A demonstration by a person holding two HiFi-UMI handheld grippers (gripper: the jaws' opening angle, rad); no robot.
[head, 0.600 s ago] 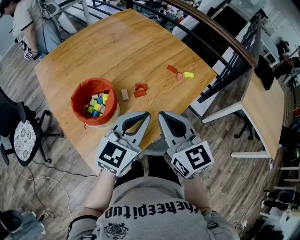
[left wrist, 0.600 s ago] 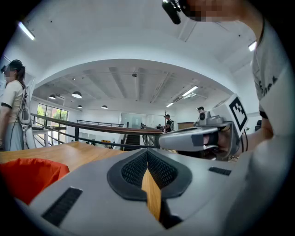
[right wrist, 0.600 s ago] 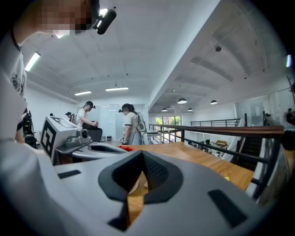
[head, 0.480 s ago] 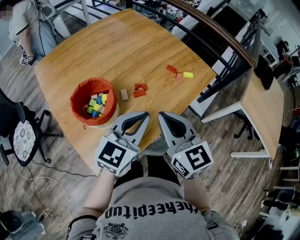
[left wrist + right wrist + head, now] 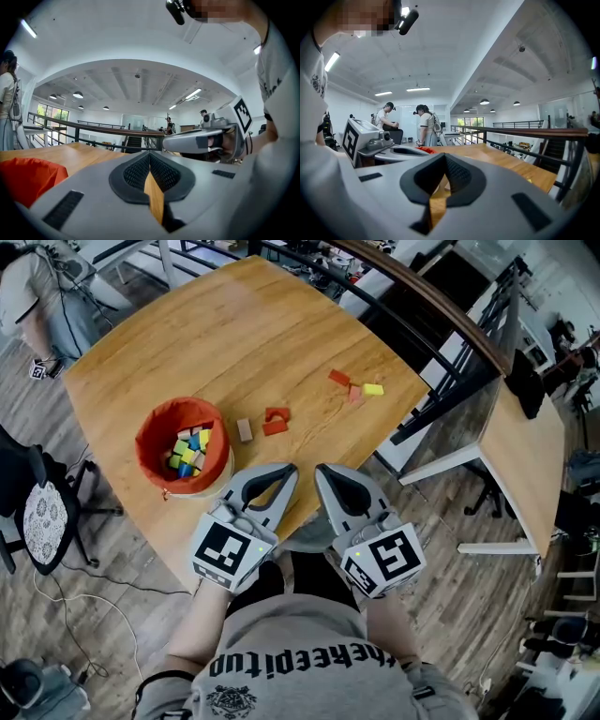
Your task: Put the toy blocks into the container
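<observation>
An orange fabric container [image 5: 155, 432] stands on the wooden table [image 5: 234, 334] at the front left, with several coloured blocks inside. To its right lie a tan block [image 5: 245, 430] and a red arch block [image 5: 277, 420]. Farther right sit a red block [image 5: 339, 378], a pinkish block [image 5: 355, 396] and a yellow block [image 5: 374, 389]. My left gripper [image 5: 289, 471] [image 5: 150, 154] and right gripper [image 5: 322, 472] [image 5: 443, 157] are side by side at the table's near edge. Both are shut and hold nothing. The container's orange side [image 5: 28, 176] shows in the left gripper view.
A dark railing [image 5: 441, 306] runs along the table's far right side, with a second table [image 5: 530, 465] beyond it. An office chair [image 5: 37, 512] stands at the left. A person [image 5: 37, 296] is at the far left corner.
The head view has shifted slightly, so the table and blocks sit a little further left. Both grippers stay where they were, shut.
</observation>
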